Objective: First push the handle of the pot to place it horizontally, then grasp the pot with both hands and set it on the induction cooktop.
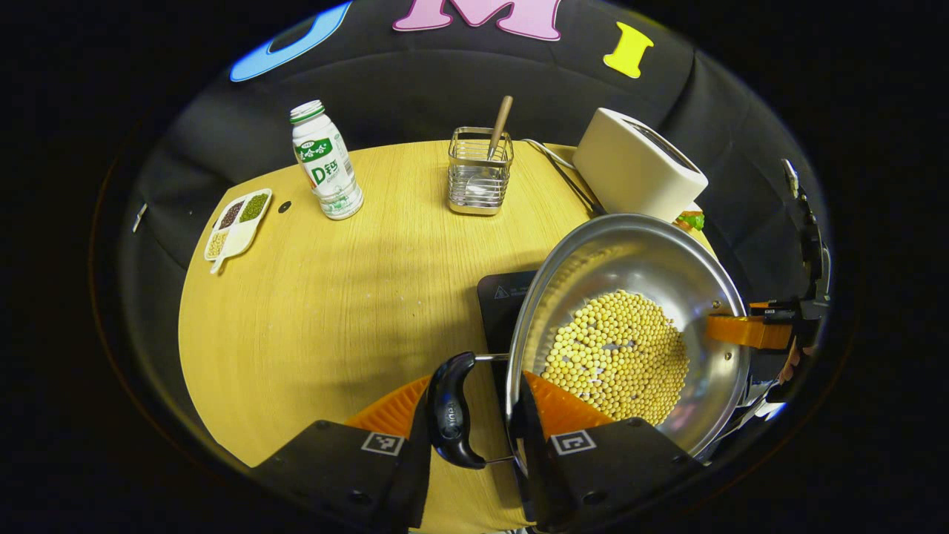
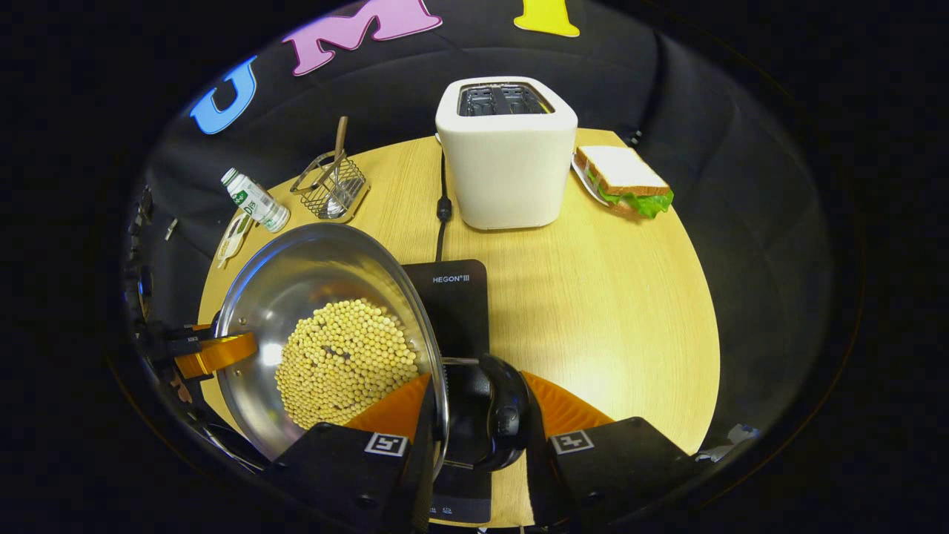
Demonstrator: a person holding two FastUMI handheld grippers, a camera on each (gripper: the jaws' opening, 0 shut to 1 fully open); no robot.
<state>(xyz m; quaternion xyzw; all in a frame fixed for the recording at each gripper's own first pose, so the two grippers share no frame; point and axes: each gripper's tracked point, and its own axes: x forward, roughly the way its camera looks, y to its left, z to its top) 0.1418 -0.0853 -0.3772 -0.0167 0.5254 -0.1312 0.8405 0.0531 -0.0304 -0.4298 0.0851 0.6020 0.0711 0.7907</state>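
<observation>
Handles of your bean-filled round steel pot [image 1: 630,326] sit at nine and three; left gripper [image 1: 474,415] and right gripper [image 2: 478,415] each clamp one.

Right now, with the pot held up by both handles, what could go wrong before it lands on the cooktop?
1. The pot looks tilted, so the loose soybeans could roll out over the rim.
2. Each gripper clamps only a side handle and the rim: left gripper, right gripper. Uneven lowering could let the pot twist or slip.
3. The induction cooktop lies partly hidden beneath the pot, so it may land off-centre.
</observation>
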